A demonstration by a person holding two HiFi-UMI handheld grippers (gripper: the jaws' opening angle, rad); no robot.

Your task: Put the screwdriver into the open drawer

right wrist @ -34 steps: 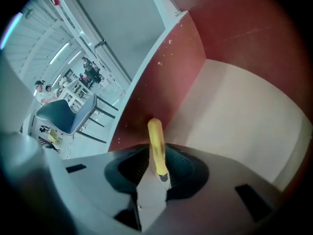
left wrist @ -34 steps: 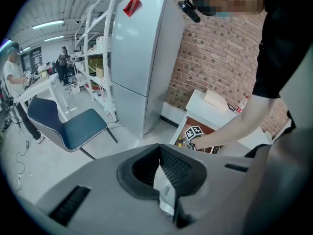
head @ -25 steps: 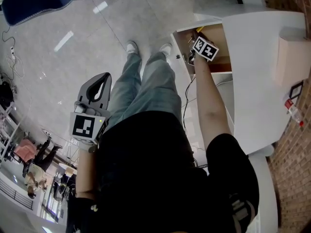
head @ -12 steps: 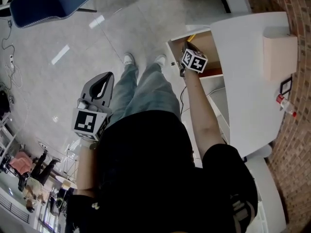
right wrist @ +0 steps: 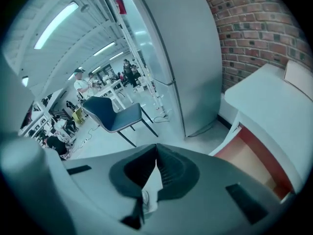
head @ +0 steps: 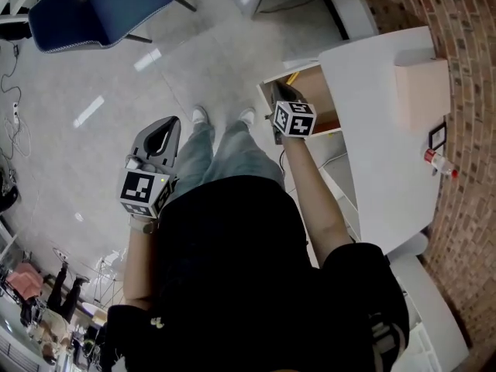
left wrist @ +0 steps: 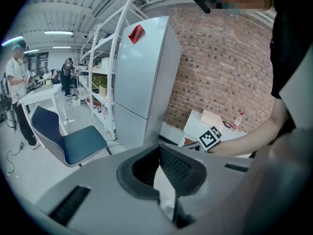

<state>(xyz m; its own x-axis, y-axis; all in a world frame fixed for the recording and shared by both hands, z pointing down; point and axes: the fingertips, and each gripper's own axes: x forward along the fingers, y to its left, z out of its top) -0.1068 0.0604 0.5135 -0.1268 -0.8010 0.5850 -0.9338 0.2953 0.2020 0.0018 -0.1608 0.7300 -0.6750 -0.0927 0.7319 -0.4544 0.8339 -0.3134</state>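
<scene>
Screwdriver shows as a yellow sliver in the open drawer at the bench's far end, just beyond my right claw. My left claw hangs by my leg. Left gripper view: jaws pressed together, empty. Right gripper view: the same.

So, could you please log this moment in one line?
right tool: shut, empty, by open drawer | left tool: shut, empty | yellow item in drawer
</scene>
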